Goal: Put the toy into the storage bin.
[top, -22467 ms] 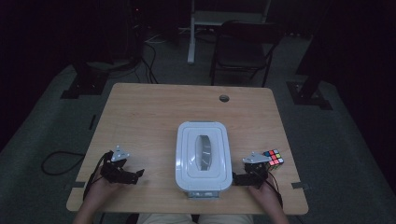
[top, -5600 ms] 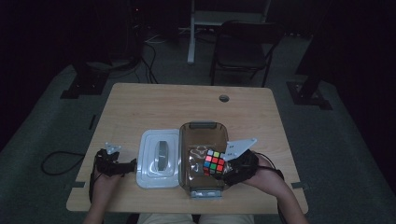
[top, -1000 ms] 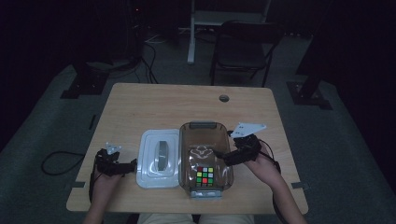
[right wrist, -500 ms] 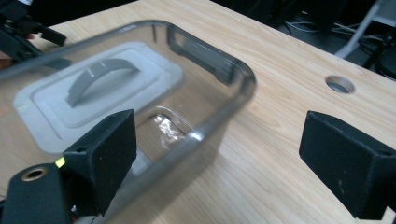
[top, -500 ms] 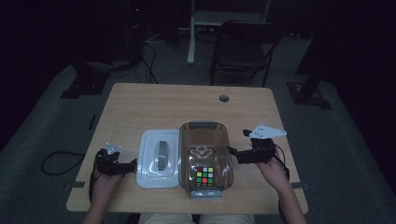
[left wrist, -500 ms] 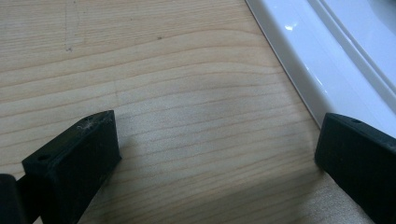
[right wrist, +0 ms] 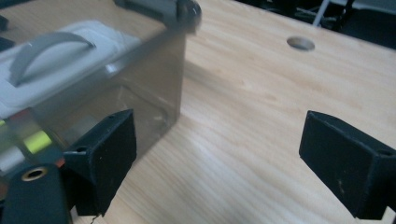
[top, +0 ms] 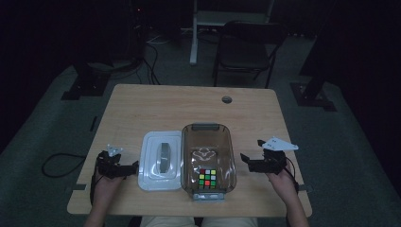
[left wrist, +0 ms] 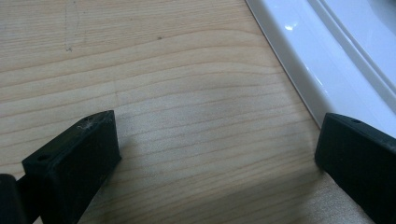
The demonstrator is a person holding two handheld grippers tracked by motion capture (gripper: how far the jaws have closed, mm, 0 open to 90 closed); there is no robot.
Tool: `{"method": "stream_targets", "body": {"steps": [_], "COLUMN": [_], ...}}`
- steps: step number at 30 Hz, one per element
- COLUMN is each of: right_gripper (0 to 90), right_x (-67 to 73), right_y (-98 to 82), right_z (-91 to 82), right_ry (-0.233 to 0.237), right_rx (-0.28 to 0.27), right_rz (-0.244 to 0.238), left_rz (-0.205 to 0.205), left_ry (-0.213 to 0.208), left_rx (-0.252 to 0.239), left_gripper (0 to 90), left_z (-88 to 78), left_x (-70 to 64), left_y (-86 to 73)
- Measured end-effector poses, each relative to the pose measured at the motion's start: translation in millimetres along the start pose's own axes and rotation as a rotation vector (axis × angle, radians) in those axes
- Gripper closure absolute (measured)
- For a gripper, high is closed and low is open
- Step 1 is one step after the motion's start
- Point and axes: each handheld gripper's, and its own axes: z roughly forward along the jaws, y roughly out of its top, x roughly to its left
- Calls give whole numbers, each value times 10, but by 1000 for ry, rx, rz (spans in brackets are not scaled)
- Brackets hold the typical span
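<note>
A clear brown-tinted box [top: 208, 156] stands open at the table's near middle, and a colourful puzzle cube [top: 207, 178] lies inside it at the near end. Its white lid [top: 161, 160] with a grey handle lies flat just left of the box. My right gripper [top: 252, 157] hovers to the right of the box, open and holding nothing; in the right gripper view the box wall [right wrist: 116, 88] is at the left beside my jaw. My left gripper [top: 132, 168] rests open on the table at the lid's left edge [left wrist: 322, 60].
The wooden table [top: 156, 111] has a round cable hole [top: 227, 99] at the far right. A dark chair [top: 248, 47] and stand legs are beyond the table's far edge. The far half of the table is bare wood.
The cube went from beside the closed box into the opened box, and the lid now lies at the left. In the last second my right gripper drew back from the box to its right.
</note>
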Motion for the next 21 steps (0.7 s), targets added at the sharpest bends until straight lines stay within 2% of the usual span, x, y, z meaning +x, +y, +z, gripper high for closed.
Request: {"method": "stream_targets", "body": {"steps": [7,9,11,16,21], "right_gripper": [132,132,131,128,129], "right_x": [-73,-82,-93,-98,-139], "right_y": [-281,-366,-450,-590,-675], "right_z": [86,119,151,252,288], "right_ry": [-20,-44,-46,-106,-122], "right_rx": [17,28,35,96,95], "right_rz": [67,84,105,88,122], "left_rz": [0,0,0,0,1], "left_ry": [0,0,0,-1,-2], "left_rx": [0,0,0,0,0], "left_gripper": [6,6,6,6,5], "left_z": [0,0,0,0,0], "left_x": [0,0,0,0,-2], "left_y": [0,0,0,0,0]}}
